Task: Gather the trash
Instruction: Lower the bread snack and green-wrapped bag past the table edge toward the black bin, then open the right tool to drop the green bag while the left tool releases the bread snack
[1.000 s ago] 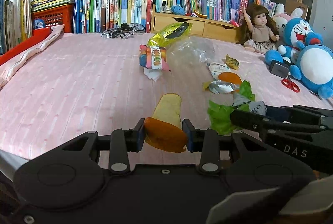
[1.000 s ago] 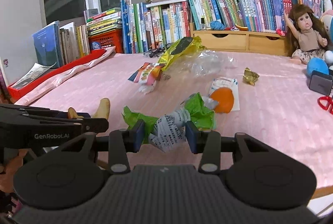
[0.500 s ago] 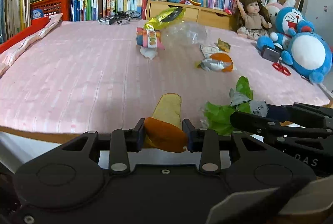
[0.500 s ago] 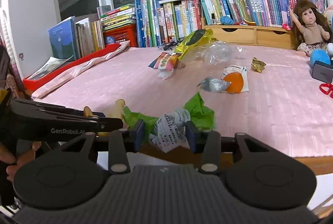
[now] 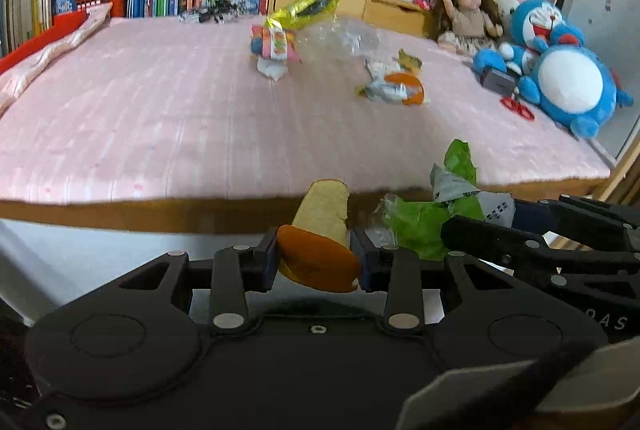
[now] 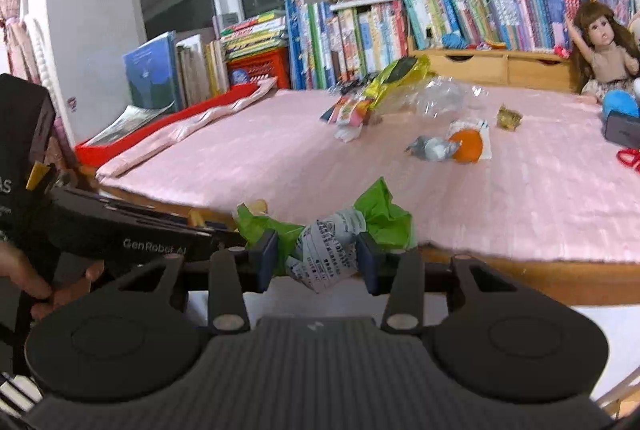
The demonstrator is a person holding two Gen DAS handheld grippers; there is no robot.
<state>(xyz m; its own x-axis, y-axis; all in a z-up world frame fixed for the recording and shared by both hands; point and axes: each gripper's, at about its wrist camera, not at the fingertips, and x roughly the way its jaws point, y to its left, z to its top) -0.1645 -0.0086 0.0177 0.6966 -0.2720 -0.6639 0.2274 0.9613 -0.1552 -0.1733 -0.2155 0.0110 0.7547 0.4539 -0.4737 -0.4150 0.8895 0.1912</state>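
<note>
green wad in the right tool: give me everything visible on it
The wad is crumpled green plastic film twisted round a crushed white printed paper slip. It looks thin and soft. The right tool is shut on it, pads pressing its printed middle, green ends flaring out on both sides. It hangs off the bed, just past the near edge.

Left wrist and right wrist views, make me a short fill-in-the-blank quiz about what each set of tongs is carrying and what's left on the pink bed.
1. The left tongs are shut on a piece of ____.
2. The right tongs grip a printed paper crumpled with a ____ wrapper.
3. The doll sits beside a ____ plush cat.
4. The red scissors lie on the ____ bedspread.

Answers: bread; green; blue; pink
</note>
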